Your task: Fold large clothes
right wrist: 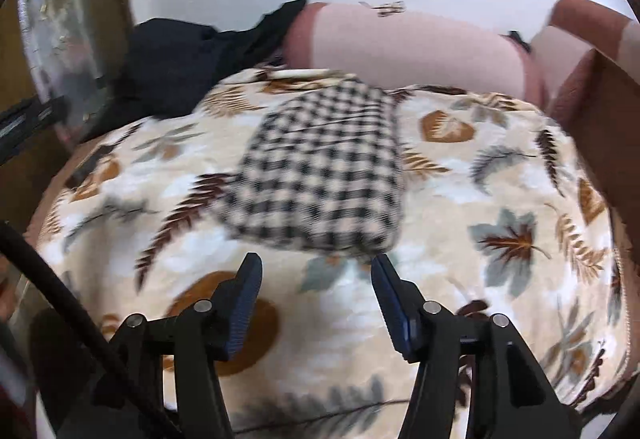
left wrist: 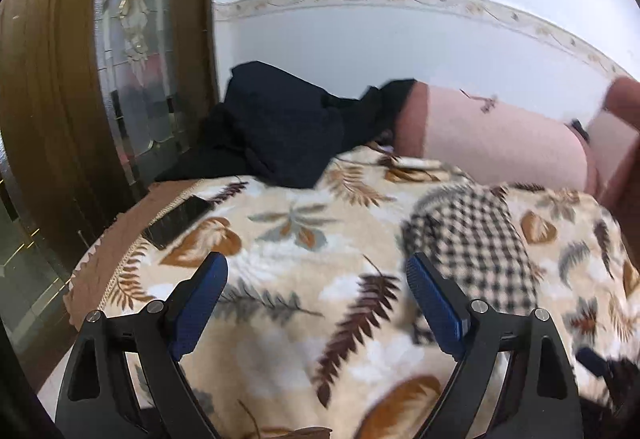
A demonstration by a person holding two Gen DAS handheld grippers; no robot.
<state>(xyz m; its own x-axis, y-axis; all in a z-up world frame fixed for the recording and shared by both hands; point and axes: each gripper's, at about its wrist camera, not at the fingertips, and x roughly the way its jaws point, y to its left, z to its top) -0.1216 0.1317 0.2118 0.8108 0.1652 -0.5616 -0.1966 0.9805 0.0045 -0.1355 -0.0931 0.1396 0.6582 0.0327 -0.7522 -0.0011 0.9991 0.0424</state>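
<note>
Nearest: left gripper (left wrist: 318, 303) with fingers spread wide, nothing between the blue pads, only bedspread below. Right gripper (right wrist: 316, 303) parted to a moderate gap, also empty-handed; pads clear of the cloth, with the bundle's near edge just beyond the tips.

Task item: checked garment (right wrist: 320, 167), black-and-cream houndstooth, lies as a compact folded bundle around the middle of the leaf-print blanket (right wrist: 500, 179). In the left wrist view it sits just right of and beyond the right-hand finger. Neither gripper touches it.

Step, judged: this piece looks folded and released; both hands free. Next move likely calls for fetching another garment. The dark clothing heap (left wrist: 276, 127) at far left is the candidate, so a reach far-left, wide jaws, pinch at an edge or collar, then drag onto open blanket.

Far: pink pillows (left wrist: 500, 143) against the white wall (left wrist: 400, 39), wooden door with patterned glass (left wrist: 132, 51) at left.

Containers: none visible; no basket or box, clothes lie loose on the bed.
</note>
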